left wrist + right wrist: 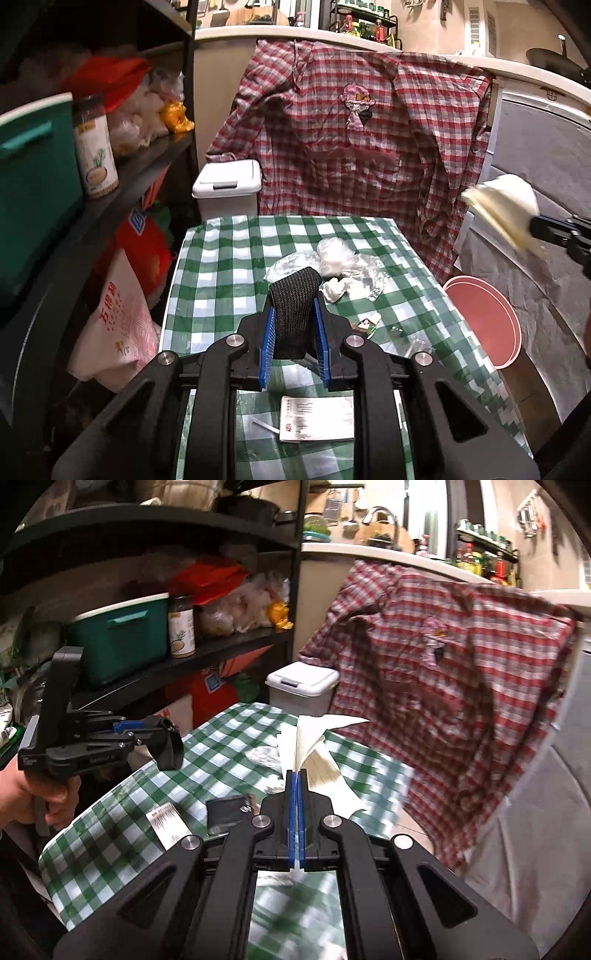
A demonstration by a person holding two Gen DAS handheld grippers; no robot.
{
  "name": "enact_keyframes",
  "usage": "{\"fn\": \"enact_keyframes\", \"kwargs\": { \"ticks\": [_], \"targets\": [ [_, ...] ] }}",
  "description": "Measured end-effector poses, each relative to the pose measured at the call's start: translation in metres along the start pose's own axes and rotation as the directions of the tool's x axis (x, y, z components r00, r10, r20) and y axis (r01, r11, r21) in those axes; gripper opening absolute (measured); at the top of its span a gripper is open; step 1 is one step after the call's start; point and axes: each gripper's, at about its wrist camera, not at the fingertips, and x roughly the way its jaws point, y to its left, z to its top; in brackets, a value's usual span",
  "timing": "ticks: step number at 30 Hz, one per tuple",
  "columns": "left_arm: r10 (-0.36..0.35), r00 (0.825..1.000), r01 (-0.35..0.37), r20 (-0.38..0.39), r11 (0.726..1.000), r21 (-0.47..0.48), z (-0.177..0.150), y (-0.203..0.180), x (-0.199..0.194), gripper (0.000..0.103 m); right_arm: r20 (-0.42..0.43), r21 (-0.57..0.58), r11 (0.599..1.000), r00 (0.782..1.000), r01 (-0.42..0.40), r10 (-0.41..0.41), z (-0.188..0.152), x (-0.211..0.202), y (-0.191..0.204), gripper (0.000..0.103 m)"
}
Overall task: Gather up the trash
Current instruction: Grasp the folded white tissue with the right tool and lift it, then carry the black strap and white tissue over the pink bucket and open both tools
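Note:
My left gripper (295, 314) is shut on a black mesh strap (294, 306), held above the green checked table (221, 266). It also shows in the right wrist view (162, 738) at left, strap looped from it. My right gripper (297, 775) is shut on a wad of cream paper sheets (314, 738), lifted above the table; in the left wrist view the paper (502, 206) is off the table's right edge. Crumpled plastic and tissue (332, 262) lie mid-table. A white lidded bin (227, 184) stands behind the table.
A printed card (316, 417) and small wrapper (365, 325) lie on the table. A black packet (227, 812) lies near the card. A plaid shirt (369, 129) hangs behind. Black shelving (147, 162) stands at left, a red round stool (484, 317) at right.

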Motion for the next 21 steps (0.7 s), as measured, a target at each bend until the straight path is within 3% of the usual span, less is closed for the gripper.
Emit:
{"fn": "enact_keyframes", "kwargs": {
  "ticks": [21],
  "targets": [
    [0.024,0.999,-0.024,0.031,1.000,0.008,0.013,-0.066,-0.002,0.019,0.011,0.191,0.972,0.990,0.137,-0.141,-0.057,-0.048,-0.069,0.001]
  ]
}}
